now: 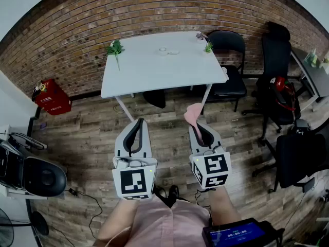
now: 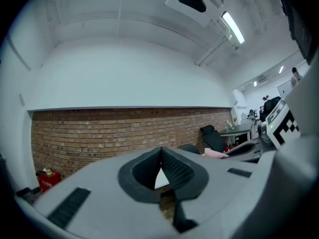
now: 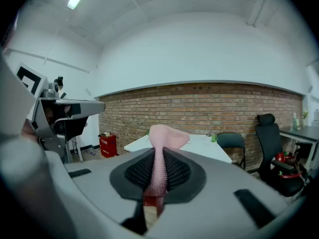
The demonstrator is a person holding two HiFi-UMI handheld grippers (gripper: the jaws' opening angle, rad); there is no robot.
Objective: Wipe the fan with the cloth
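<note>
The right tool (image 3: 158,176) is clenched on a pink cloth (image 3: 167,136), pinched low on the bunch so a soft lobe flops up past its tips. The left tool (image 2: 161,159) is clenched on nothing. The cloth looks light, limp and mesh-textured. It should fold and drag rather than slip, so this low hold seems sound. A white desk (image 1: 154,71) stands ahead of both tools. A round grille (image 1: 5,225), back and left of the left tool, may be the fan; I cannot tell.

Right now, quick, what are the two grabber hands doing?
Left gripper: closed, holding nothing.
Right gripper: closed on the pink cloth.
</note>
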